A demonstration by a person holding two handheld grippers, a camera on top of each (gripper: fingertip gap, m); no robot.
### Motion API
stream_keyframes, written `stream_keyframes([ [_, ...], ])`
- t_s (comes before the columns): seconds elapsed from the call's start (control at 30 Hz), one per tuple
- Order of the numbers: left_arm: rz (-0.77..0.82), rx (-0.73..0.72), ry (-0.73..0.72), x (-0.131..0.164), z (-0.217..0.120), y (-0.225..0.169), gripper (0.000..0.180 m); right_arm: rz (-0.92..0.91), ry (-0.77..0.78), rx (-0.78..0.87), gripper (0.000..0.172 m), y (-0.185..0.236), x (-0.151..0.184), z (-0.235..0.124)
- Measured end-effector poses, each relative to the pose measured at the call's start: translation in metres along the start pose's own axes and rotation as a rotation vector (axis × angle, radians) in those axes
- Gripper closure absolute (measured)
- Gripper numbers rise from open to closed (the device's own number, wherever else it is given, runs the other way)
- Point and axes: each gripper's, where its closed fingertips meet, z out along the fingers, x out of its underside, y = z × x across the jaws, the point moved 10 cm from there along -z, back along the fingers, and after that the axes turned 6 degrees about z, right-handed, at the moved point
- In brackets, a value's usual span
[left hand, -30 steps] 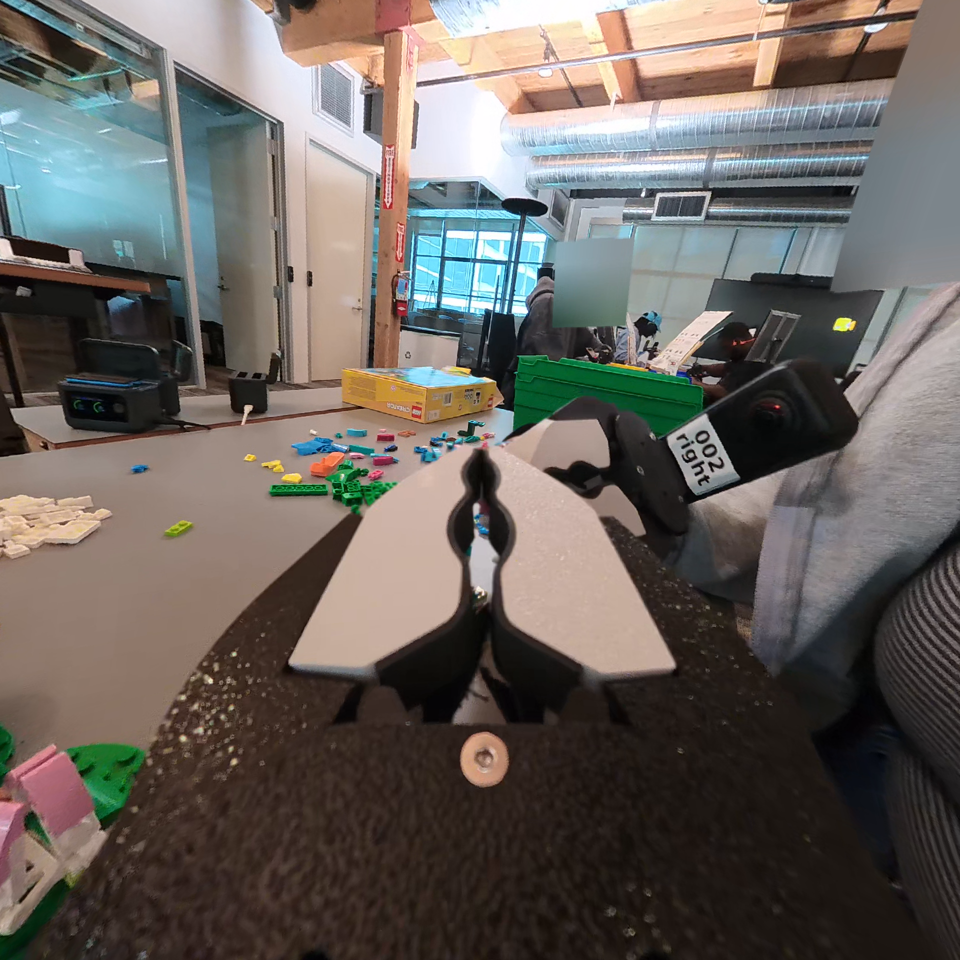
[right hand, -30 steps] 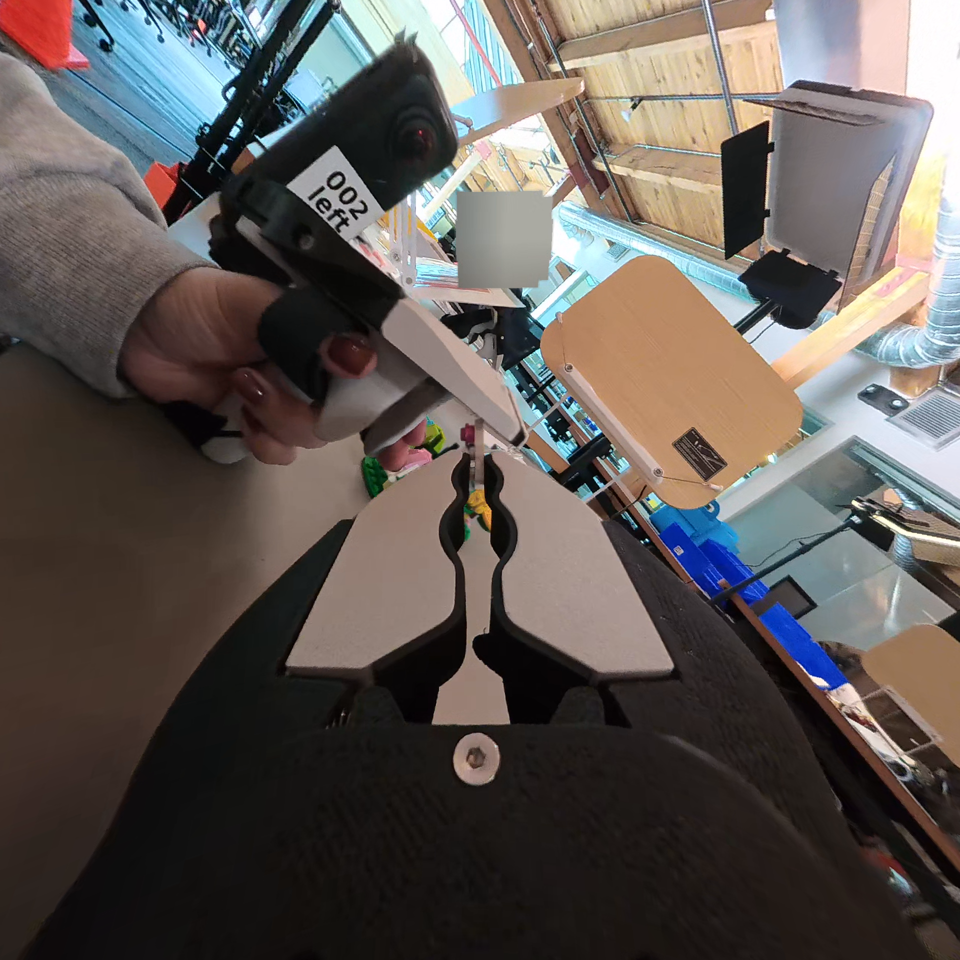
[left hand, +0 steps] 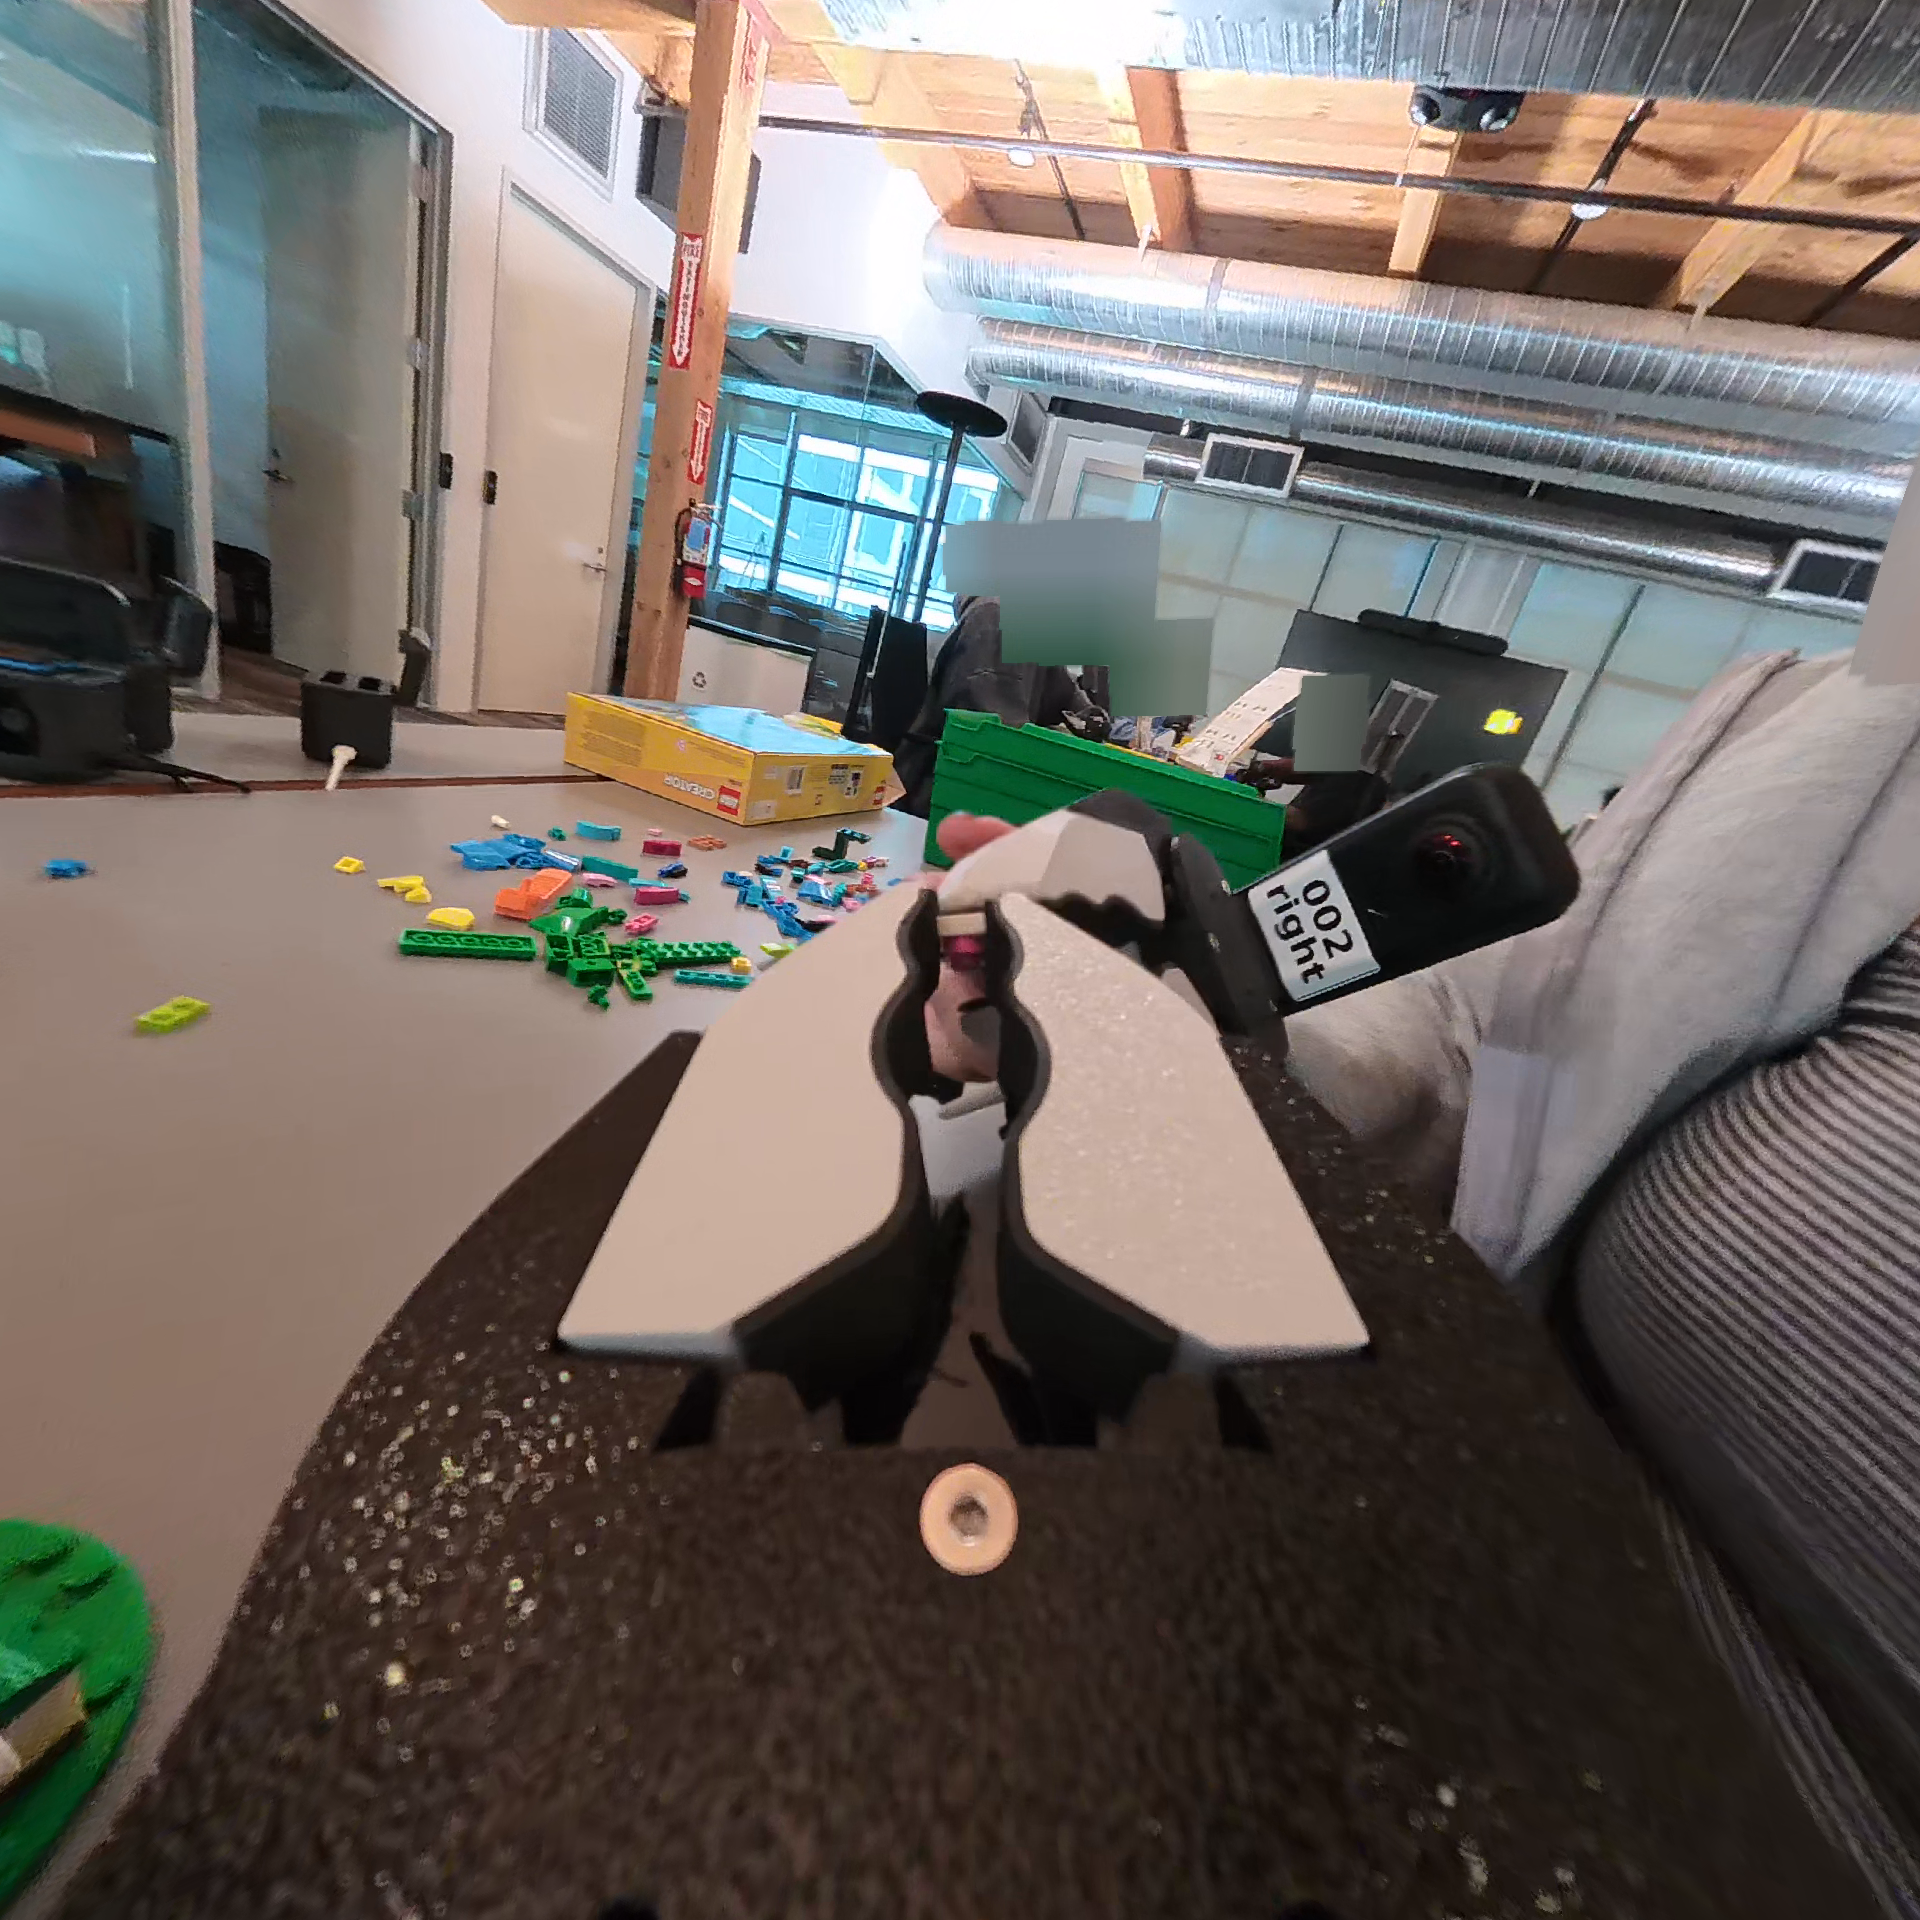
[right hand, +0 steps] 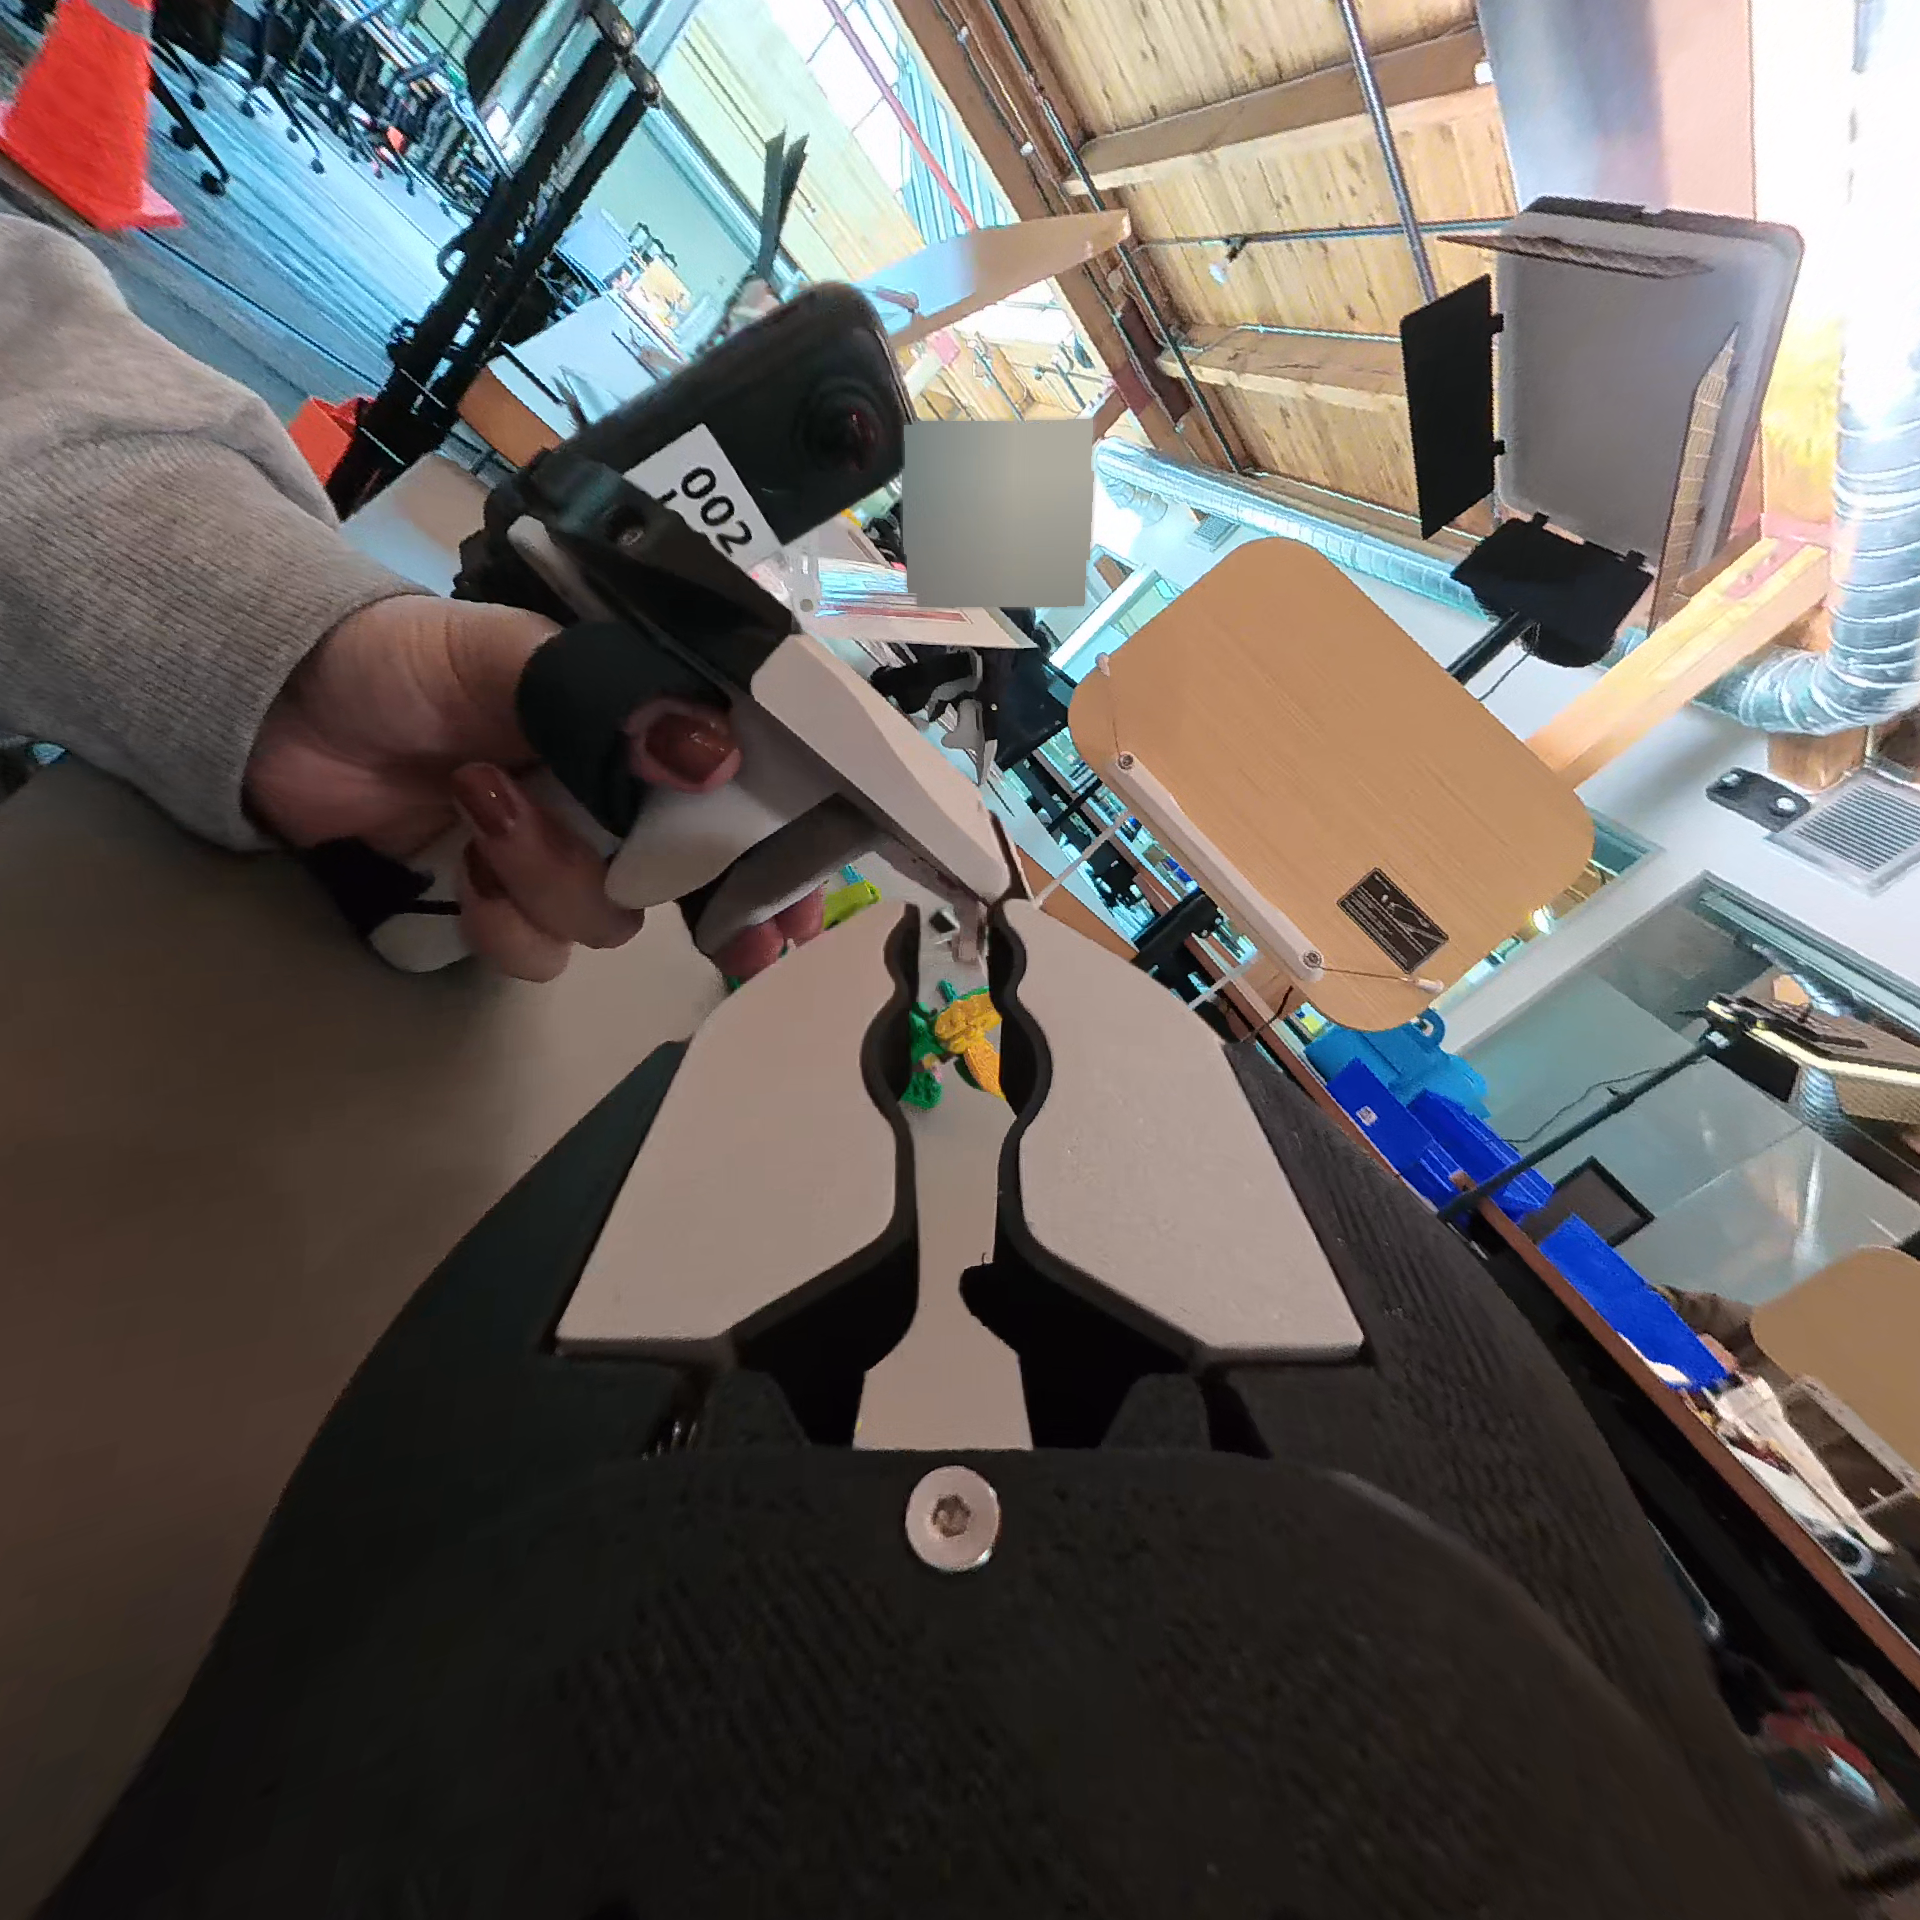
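We're over the grey worktop [left hand: 260, 1143]. A yellow box [left hand: 727, 758] lies far ahead of the left hand-held gripper [left hand: 961, 914], with loose bricks [left hand: 592, 935] scattered ahead to its left. The two tools meet tip to tip. The left one pinches a small cream-and-magenta piece [left hand: 961, 925] at its fingertips. The right hand-held gripper [right hand: 958, 925] stands narrowly parted around that piece, with a gap showing on one side. A green-and-yellow brick model [right hand: 956, 1039] sits just beyond it.
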Motion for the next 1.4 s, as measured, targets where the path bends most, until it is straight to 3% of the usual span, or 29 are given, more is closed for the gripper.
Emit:
stream_keyframes([
  [0.17,0.080,-0.027,0.070,-0.001,0.004,-0.002,0.173,0.041,-0.012,0.014,0.138,-0.017,0.006,-0.008],
  [0.37,0.198,-0.033,0.487,-0.027,0.024,-0.015,0.172,0.062,-0.014,-0.017,0.128,-0.023,0.010,-0.020],
  [0.5,0.252,-0.050,0.779,-0.031,0.040,-0.024,0.172,0.004,-0.010,-0.017,0.129,-0.025,0.016,-0.043],
  [0.53,0.276,-0.064,0.875,-0.029,0.042,-0.023,0.172,-0.010,-0.005,0.015,0.138,-0.028,0.018,-0.050],
  [0.63,0.289,-0.029,1.102,-0.020,0.045,-0.025,0.172,0.054,-0.021,0.073,0.140,-0.038,0.020,-0.073],
  [0.8,0.291,-0.014,1.316,0.005,0.057,-0.027,0.172,0.154,-0.017,0.107,0.146,-0.045,0.024,-0.083],
  [0.9,0.314,-0.043,1.371,0.016,0.065,-0.026,0.172,0.156,-0.007,0.103,0.147,-0.044,0.024,-0.081],
  [1.03,0.258,-0.080,1.356,0.022,0.066,-0.023,0.135,0.156,0.023,0.101,0.148,-0.044,0.026,-0.079],
  [1.23,0.261,-0.180,1.245,0.011,0.044,-0.029,0.132,0.175,0.045,0.094,0.150,-0.045,0.028,-0.078],
  [1.4,0.214,-0.169,1.186,0.014,0.029,-0.040,0.140,0.171,0.055,0.073,0.151,-0.042,0.027,-0.076],
])
